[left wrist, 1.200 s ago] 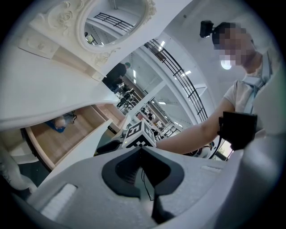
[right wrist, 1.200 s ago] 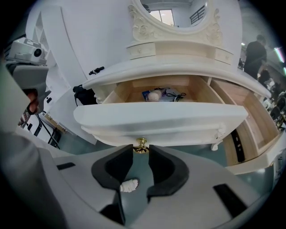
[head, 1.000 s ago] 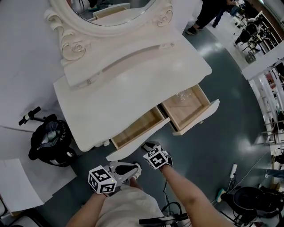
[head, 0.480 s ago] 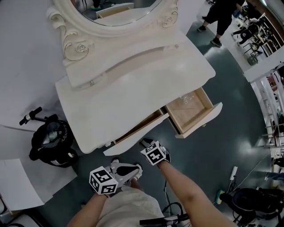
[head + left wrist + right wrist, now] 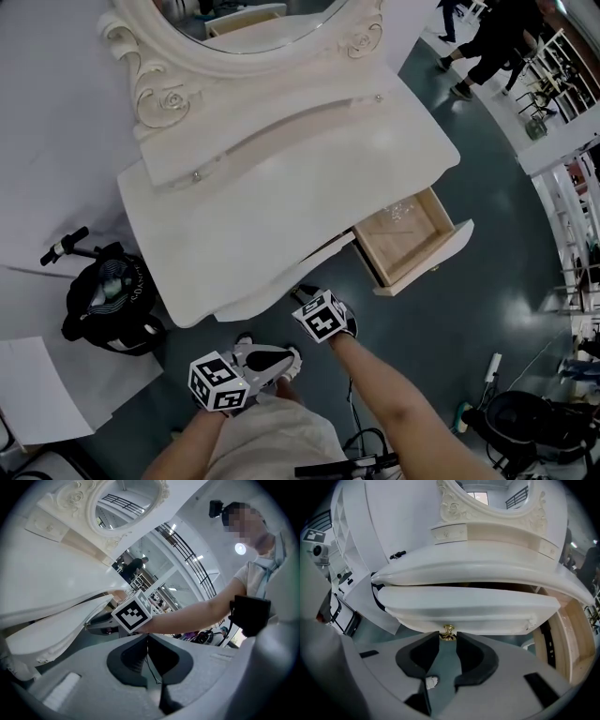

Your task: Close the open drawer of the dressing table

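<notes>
The white dressing table (image 5: 281, 187) has two drawers under its top. The left drawer's white front (image 5: 281, 295) (image 5: 473, 609) is almost flush under the table edge, with only a dark slit above it. My right gripper (image 5: 302, 294) (image 5: 449, 637) is against that front, shut on its small gold knob (image 5: 448, 631) at the jaw tips. The right drawer (image 5: 403, 234) (image 5: 569, 639) stands pulled out, its bare wooden inside showing. My left gripper (image 5: 289, 361) (image 5: 147, 637) hangs low near my body, shut and holding nothing.
A black bag (image 5: 103, 305) sits on the floor left of the table beside a white sheet (image 5: 37, 394). The oval mirror (image 5: 234, 28) rises at the back. A person (image 5: 487, 37) walks at top right. Dark equipment and cables (image 5: 534, 422) lie at lower right.
The left drawer has slid in from half open to nearly closed, my right gripper moving in with its knob. The left gripper has stayed put.
</notes>
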Available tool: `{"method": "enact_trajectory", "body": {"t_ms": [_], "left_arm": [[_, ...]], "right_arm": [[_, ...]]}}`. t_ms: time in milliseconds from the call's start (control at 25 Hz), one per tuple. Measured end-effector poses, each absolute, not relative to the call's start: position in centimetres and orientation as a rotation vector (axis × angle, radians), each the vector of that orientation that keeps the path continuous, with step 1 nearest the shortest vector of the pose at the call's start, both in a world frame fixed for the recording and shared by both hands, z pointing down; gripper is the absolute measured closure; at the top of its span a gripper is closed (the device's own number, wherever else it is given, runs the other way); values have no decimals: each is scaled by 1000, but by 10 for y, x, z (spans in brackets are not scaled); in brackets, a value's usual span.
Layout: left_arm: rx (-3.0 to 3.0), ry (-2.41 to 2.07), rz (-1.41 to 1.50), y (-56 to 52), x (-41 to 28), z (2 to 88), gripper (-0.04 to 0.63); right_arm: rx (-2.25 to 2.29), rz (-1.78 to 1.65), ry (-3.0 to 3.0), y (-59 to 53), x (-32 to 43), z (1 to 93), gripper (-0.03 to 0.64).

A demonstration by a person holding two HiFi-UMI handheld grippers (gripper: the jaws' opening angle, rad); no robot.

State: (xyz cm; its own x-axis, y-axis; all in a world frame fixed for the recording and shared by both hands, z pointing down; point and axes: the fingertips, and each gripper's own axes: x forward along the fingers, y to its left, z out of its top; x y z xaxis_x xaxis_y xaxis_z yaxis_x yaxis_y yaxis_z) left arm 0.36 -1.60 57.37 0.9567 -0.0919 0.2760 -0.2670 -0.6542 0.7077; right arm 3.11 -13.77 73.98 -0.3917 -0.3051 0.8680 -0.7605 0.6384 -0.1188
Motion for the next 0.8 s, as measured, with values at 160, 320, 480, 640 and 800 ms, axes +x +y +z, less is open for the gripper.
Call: {"method": "enact_trajectory", "body": {"t_ms": [160, 320, 480, 640, 800], "left_arm": [[2278, -253, 268, -19, 3, 573, 586], [2274, -260, 267, -20, 1, 576, 586], [2269, -267, 265, -22, -3, 577, 586], [2265, -277, 259, -24, -7, 578, 586], [2261, -288, 255, -27, -11, 578, 586]], "right_arm": [[840, 635, -1971, -147, 26, 740, 494], [849, 623, -1973, -156, 22, 741, 492], [848, 606, -1967, -166, 17, 740, 489], [842, 592, -1956, -173, 13, 741, 488], [850, 588, -1946, -181, 8, 743, 486]]}}
